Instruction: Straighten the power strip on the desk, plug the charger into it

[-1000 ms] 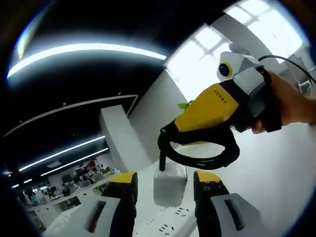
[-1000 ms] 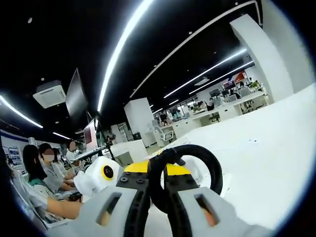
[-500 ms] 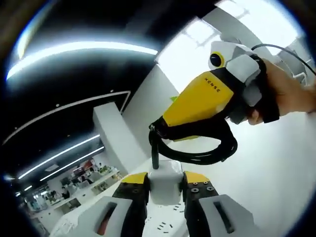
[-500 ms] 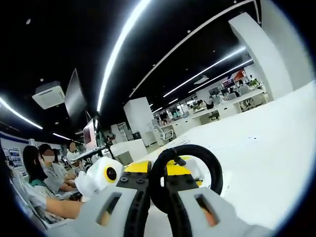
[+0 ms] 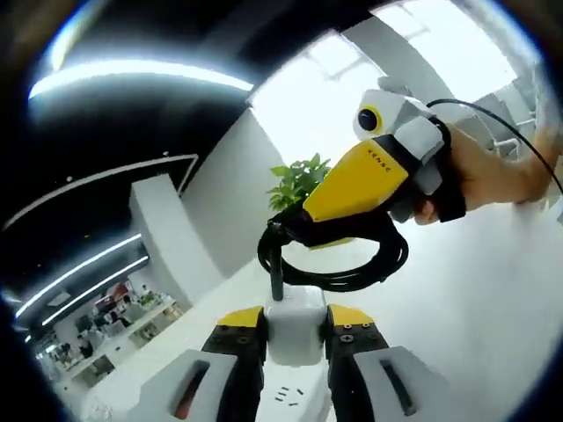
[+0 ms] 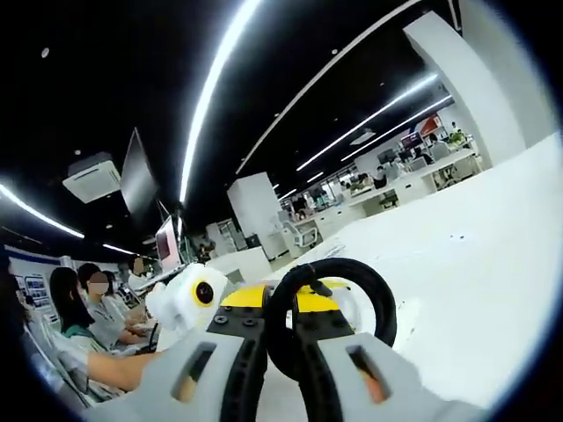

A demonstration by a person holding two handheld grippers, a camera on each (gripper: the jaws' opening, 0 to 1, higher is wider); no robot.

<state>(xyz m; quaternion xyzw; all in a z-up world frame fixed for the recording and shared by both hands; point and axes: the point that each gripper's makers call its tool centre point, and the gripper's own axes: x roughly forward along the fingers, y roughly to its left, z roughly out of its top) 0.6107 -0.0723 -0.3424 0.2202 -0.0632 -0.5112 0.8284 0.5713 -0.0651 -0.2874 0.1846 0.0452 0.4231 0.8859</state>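
L gripper (image 5: 295,327) clamps white cube charger (image 5: 295,325), directly above white slotted power strip (image 5: 290,400); R gripper (image 6: 280,347) pinches looped black cable (image 6: 332,316). Move: straight down.

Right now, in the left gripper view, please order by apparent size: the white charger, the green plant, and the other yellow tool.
1. The right tool, clearly the largest.
2 and 3. The charger and the plant look alike in size; the charger is much nearer the camera, so I leave them unranked.

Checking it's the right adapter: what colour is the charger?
White charger, seen best in the left gripper view.
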